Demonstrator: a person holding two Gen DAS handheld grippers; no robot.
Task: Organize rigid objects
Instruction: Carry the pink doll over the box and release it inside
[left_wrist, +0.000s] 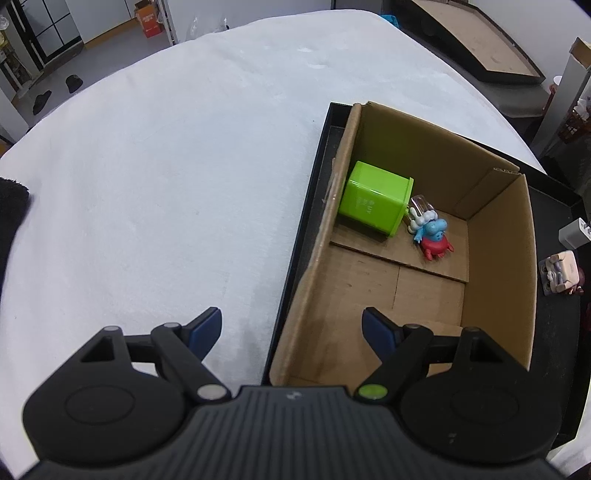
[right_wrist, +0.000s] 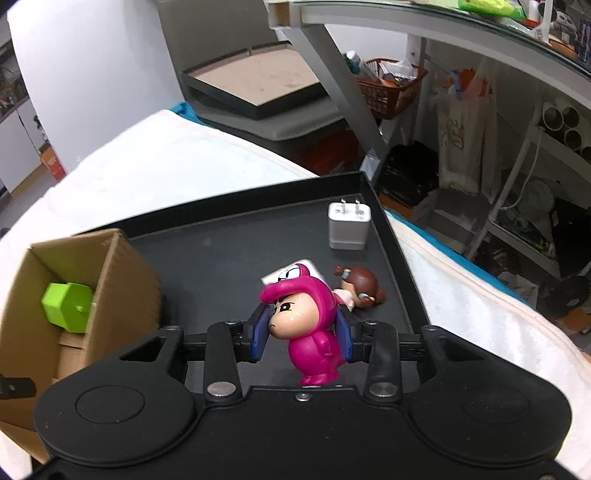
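In the right wrist view my right gripper (right_wrist: 301, 332) is shut on a pink-suited figurine (right_wrist: 306, 325), held above the black tray (right_wrist: 207, 236). On the tray behind it lie a brown-haired doll (right_wrist: 360, 286), a white card (right_wrist: 275, 275) and a white charger plug (right_wrist: 349, 225). In the left wrist view my left gripper (left_wrist: 291, 330) hangs open over the near wall of the cardboard box (left_wrist: 498, 266), nothing between its fingers. Inside the box lie a green cube container (left_wrist: 373, 201), a blue and red toy figure (left_wrist: 432, 232) and a clear item behind it.
The tray rests on a white cloth-covered table (left_wrist: 166, 166). A black fuzzy item (left_wrist: 11, 218) lies at the table's left edge. Beyond the table's right side stand shelves, a red basket (right_wrist: 391, 85) and a framed board (right_wrist: 255, 85).
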